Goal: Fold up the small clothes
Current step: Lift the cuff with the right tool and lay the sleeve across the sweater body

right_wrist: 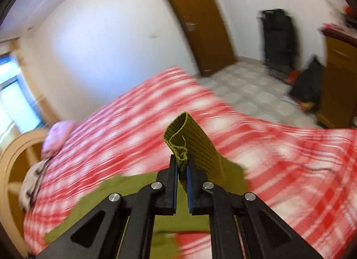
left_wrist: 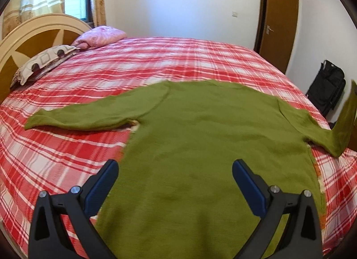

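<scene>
Across the bed (left_wrist: 178, 62), with its red and white checked cover, a green sweater (left_wrist: 200, 129) lies spread flat near the foot edge, body smooth, one sleeve (left_wrist: 73, 118) stretched out toward the headboard side. The other sleeve (left_wrist: 343, 125) is lifted off the cover at the bed's far side edge, and the right gripper (right_wrist: 182, 169) has its jaws clamped together on the ribbed cuff (right_wrist: 189, 140), which stands up above the pads in a loose curl. The left gripper (left_wrist: 175, 178) hovers over the lower body of the sweater with its jaws wide apart, nothing between them and not pressing the cloth. From where I stand the risk looks plain enough: only a narrow bunch of the cuff is pinched, so a quick swing could let the knit slip free and the sleeve fall in a heap. With nothing pinning the body, a pull on that sleeve may also drag the whole sweater sideways toward the edge or rumple the shoulder, leaving a crooked fold. The blurred right-hand view suggests a fast carry, which would make both more likely.
</scene>
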Available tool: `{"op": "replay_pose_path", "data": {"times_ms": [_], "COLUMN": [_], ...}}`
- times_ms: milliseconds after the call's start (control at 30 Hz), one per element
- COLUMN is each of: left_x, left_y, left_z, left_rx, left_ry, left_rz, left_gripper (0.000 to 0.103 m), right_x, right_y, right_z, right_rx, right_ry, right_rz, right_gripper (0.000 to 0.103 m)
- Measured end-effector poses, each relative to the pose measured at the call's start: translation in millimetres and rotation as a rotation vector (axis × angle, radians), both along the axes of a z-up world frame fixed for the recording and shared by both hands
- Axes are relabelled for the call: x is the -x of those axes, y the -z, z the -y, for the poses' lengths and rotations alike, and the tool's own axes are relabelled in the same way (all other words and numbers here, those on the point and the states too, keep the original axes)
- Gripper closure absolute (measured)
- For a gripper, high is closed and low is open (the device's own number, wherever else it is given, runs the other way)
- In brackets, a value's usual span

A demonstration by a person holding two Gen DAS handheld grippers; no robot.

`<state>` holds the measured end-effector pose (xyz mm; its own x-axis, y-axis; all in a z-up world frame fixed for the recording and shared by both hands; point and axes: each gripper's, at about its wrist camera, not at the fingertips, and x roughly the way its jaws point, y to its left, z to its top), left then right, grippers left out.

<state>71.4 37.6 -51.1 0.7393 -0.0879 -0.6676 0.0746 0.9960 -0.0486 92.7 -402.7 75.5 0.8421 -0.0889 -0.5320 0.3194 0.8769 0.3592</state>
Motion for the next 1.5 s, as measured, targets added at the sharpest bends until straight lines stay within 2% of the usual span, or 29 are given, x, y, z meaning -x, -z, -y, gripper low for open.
{"op": "replay_pose_path", "data": {"times_ms": [133,267,400,600,733,1000,1100,1200,1300,1400,1500], "left_x": [-6.3,-7.6,-8.2,-13.3,-17.6,-23.7,-24.6,-25.4,-24.5,-23.3,-24.8], "left_y": [0.6,2.0,3.9,12.5,21.2,34.8,36.5,38.0,37.8,36.4,37.0], "left_z": [-23.4,-45.0,-68.4,-99.6,-112.3,-123.8,-125.9,-124.9,-122.7,-120.1,-117.5], "left_rx": [0.023,0.026,0.031,0.037,0.043,0.049,0.050,0.039,0.029,0.017,0.012], "left_ry": [-0.052,-0.102,-0.152,-0.210,-0.227,-0.252,-0.255,-0.256,-0.249,-0.243,-0.238], "left_rz": [-0.008,-0.004,0.000,-0.006,-0.023,-0.061,-0.065,-0.071,-0.076,-0.065,-0.068], "left_gripper": [0.000,0.000,0.000,0.000,0.000,0.000,0.000,0.000,0.000,0.000,0.000], "right_x": [-37.9,-74.2,-101.2,-131.4,-136.3,-162.2,-172.2,-184.1,-175.3,-153.0,-130.8], "right_y": [4.4,27.8,65.2,135.5,169.5,198.3,204.1,211.9,198.2,174.1,162.0], "right_z": [-83.3,-156.5,-223.4,-307.3,-324.3,-359.9,-371.5,-382.0,-371.7,-339.8,-289.2], "right_rx": [-0.014,-0.024,-0.055,0.006,0.034,0.097,0.077,-0.010,-0.082,-0.121,-0.110], "right_ry": [-0.184,-0.303,-0.408,-0.504,-0.518,-0.496,-0.527,-0.605,-0.629,-0.627,-0.517], "right_rz": [0.008,-0.013,-0.054,-0.155,-0.194,-0.220,-0.217,-0.232,-0.204,-0.140,-0.112], "right_gripper": [0.097,0.097,0.097,0.097,0.097,0.097,0.097,0.097,0.096,0.096,0.096]}}
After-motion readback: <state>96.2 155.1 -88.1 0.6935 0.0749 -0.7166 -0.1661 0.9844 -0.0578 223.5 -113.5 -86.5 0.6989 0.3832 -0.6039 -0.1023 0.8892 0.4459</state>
